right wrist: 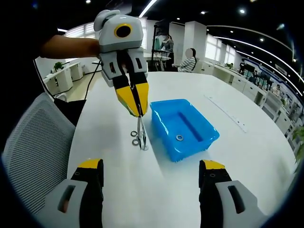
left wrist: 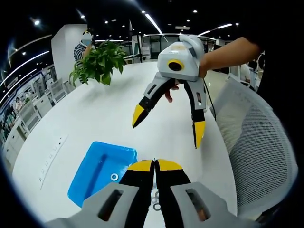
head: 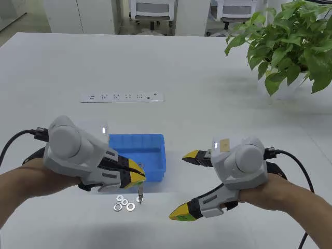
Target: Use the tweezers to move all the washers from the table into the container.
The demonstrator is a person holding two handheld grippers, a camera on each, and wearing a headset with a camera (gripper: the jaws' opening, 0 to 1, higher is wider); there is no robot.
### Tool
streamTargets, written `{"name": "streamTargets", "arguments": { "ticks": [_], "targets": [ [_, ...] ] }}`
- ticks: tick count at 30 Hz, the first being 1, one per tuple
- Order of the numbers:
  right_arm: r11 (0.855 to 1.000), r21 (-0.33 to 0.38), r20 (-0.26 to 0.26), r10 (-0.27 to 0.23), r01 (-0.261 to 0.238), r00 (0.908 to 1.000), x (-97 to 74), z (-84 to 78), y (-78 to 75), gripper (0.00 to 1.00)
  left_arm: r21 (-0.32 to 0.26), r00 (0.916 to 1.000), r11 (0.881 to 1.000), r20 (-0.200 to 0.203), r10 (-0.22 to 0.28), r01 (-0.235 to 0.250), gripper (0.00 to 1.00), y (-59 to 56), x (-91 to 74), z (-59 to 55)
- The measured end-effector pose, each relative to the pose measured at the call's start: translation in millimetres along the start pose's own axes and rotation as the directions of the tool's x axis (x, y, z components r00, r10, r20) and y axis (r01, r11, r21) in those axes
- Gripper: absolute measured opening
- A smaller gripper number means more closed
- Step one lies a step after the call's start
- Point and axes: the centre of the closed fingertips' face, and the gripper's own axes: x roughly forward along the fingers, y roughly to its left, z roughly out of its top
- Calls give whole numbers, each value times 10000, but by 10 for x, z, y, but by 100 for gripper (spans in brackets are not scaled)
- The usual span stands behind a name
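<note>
Left gripper (head: 139,174) was clamped shut on the tweezers (head: 139,194), tips pointing down at the cluster of washers (head: 124,203) on the table (head: 62,67), just in front of the blue container (head: 150,148). Right gripper (head: 180,185) stood wide open and empty, off to the container's right. One washer (right wrist: 179,137) lay inside the container — progress judged early, with several left to move. Whether the tweezers pinched a washer could not be told — too small
</note>
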Motion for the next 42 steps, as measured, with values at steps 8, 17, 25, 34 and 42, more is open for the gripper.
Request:
{"name": "streamTargets", "arguments": {
  "ticks": [8, 17, 25, 34, 42],
  "targets": [
    [9998, -109, 71, 149, -149, 9999, 61, 61, 43, 82, -36, 9999, 10000, 137, -78, 78, 5, -4, -1, 1],
    [9967, -504, 82, 645, -640, 9979, 208, 174, 96, 73, 15, 9990, 9995, 332, -309, 309, 5, -59, 13, 3],
    [9890, -1149, 110, 952, -933, 9954, 355, 274, 124, 59, 214, 9987, 9987, 195, -472, 468, 5, -31, 33, -31],
    [9754, -1781, -120, 1302, -1302, 9914, 488, 307, 180, 43, 307, 9984, 9981, 190, -534, 528, 5, -14, 50, -55],
    [9672, -2011, -312, 1517, -1549, 9879, 574, 305, 212, 34, 341, 9981, 9977, 178, -587, 581, 5, -6, 57, -57]
  ]
}}
